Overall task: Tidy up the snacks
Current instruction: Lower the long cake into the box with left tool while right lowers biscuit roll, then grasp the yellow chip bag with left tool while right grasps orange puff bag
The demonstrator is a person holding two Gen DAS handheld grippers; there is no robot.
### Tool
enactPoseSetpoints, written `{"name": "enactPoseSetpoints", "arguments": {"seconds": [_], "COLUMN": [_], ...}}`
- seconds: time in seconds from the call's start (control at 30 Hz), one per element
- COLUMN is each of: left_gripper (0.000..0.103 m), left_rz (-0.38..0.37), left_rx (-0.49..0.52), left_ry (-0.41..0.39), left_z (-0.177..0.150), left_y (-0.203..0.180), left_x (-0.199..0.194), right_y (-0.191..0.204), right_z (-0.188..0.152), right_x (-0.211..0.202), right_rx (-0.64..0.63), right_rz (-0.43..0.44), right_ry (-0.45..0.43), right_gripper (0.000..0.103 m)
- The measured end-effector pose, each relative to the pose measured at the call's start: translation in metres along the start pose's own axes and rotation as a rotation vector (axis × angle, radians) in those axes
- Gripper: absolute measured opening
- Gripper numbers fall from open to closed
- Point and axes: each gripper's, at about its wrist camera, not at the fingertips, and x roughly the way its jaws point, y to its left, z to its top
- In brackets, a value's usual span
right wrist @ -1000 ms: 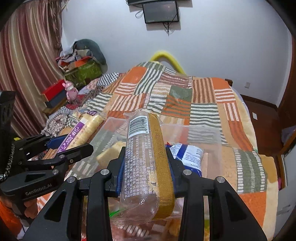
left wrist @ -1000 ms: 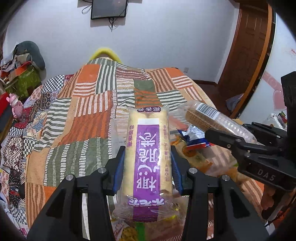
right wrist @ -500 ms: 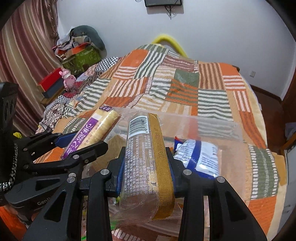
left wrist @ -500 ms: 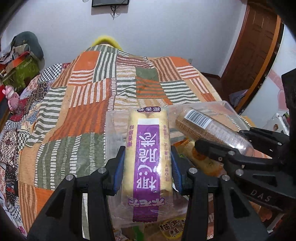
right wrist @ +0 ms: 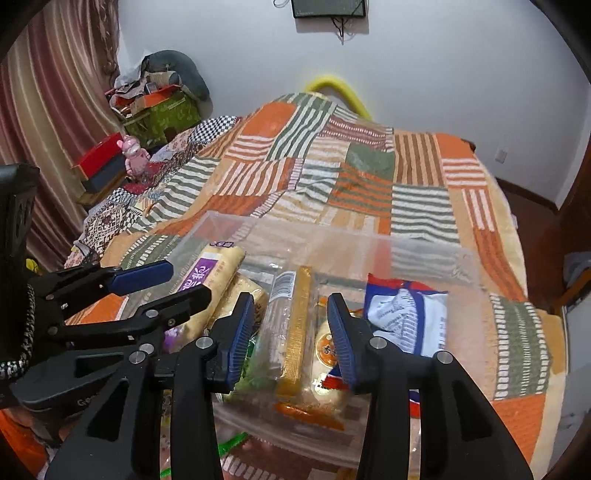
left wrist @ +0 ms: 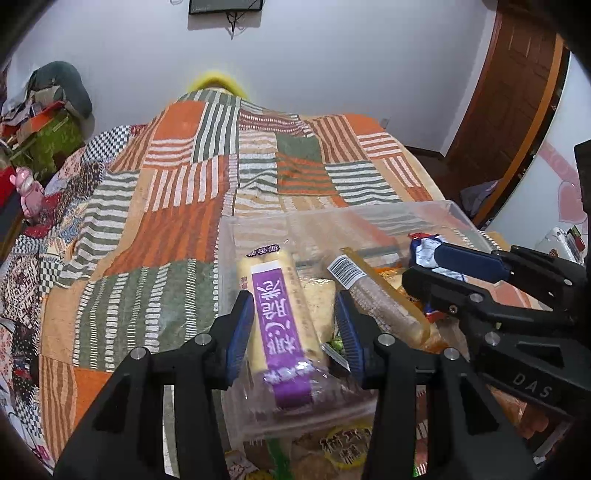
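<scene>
Clear plastic bin sits on the orange/green striped patchwork blanket, w/ snack packs piled inside. Left gripper has its jaws spread, blue pads either side of the purple-label yellow wafer pack w/ gaps showing; pack lies on the pile in the bin's left part. Right gripper also spread apart, straddling the long clear cracker sleeve w/ gold strip & barcode, not pinching it. Blue/white crinkled bag lies just right of that sleeve; a round-logo orange pack is beneath. Each gripper crowds the other's view. Purple label carries Chinese characters; "DAS" is moulded on the right gripper's body. Pink toy & red box sit far left, wall screen above.
</scene>
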Motion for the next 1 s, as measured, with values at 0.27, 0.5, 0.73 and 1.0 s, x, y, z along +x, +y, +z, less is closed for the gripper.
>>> {"name": "enactPoseSetpoints", "arguments": {"seconds": [0.27, 0.5, 0.73, 1.0], "left_gripper": [0.047, 0.055, 0.057, 0.062], "left_rz": [0.003, 0.036, 0.084, 0.086], "left_rx": [0.021, 0.035, 0.046, -0.001], "left_ry": [-0.049, -0.051, 0.006, 0.091], "left_z": [-0.004, -0.023, -0.057, -0.103], "left_y": [0.003, 0.015, 0.031, 0.047], "left_x": [-0.04, -0.066, -0.072, -0.066], "right_y": [-0.003, -0.006, -0.022, -0.041], "right_z": [-0.005, -0.02, -0.049, -0.084], "right_x": [-0.034, -0.069, -0.087, -0.094], "right_rx": [-0.017, -0.022, 0.012, 0.07], "right_rz": [-0.016, -0.028, -0.055, -0.081], "right_ry": [-0.072, -0.131, -0.122, -0.076], "right_gripper": [0.038, 0.042, 0.046, 0.046]}}
